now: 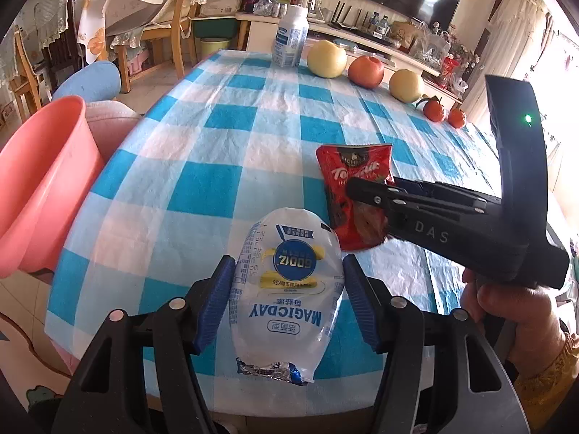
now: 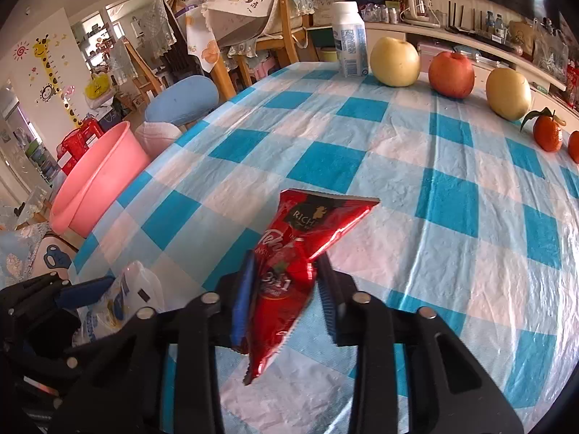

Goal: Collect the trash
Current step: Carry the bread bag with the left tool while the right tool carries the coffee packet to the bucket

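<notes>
A cluttered living room surrounds the table, whose blue-and-white checked cloth [image 1: 253, 137] carries a white bottle [image 1: 291, 38] and fruit along its far edge, well away from the litter I'm after. My left gripper [image 1: 287, 300] pinches the empty white pouch [image 1: 289, 289] by its sides, and my right gripper [image 2: 286, 296] is pressed onto the crumpled red sachet [image 2: 300, 260], so both pieces can go at once, I judge, to the pink basin [image 1: 43, 188] off the table's left edge. Its inside looks bare where I can see.
</notes>
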A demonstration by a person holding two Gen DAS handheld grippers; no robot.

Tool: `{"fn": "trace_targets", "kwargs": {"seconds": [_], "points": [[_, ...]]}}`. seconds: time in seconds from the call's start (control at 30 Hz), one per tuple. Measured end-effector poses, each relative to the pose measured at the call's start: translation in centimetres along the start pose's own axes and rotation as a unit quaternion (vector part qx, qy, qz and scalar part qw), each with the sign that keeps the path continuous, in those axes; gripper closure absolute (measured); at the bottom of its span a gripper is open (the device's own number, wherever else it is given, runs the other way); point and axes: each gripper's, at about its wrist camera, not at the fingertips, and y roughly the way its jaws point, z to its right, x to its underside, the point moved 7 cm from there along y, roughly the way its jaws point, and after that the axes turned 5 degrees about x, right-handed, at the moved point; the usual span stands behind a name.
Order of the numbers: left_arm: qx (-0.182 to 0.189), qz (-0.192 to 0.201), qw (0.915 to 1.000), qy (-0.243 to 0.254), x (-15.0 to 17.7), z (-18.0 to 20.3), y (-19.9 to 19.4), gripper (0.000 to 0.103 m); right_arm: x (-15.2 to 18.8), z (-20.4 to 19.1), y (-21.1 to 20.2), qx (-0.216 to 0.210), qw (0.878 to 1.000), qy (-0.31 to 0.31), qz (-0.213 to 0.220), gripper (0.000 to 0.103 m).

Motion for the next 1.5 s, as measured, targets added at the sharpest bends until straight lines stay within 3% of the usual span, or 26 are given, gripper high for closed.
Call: {"fn": "trace_targets", "kwargs": {"seconds": [0.07, 0.47, 0.93, 1.5], "points": [[-0.002, 0.004, 1.0, 0.0, -0.6, -0.1, 0.0, 0.041, -0.1, 0.2, -0.2, 0.006, 1.0, -0.002, 0.003, 0.082], [-0.034, 0.036, 0.9987, 0.012, -4.9, -0.4, 0.6, 0.041, -0.4, 0.5, -0.9, 0.029, 0.999, -0.016, 0.022, 0.083], [-0.071, 0.105, 0.9919, 0.005, -11.4, -1.2, 0.2, 0.041, -1.6, 0.7, -2.6, 0.041, 0.998, -0.013, 0.045, 0.083], [-0.106, 0.158, 0.9811, -0.036, -13.6, -7.0, -2.2, 0.041, -3.9, -1.4, -4.1, 0.061, 0.995, -0.036, 0.066, 0.083]]}}
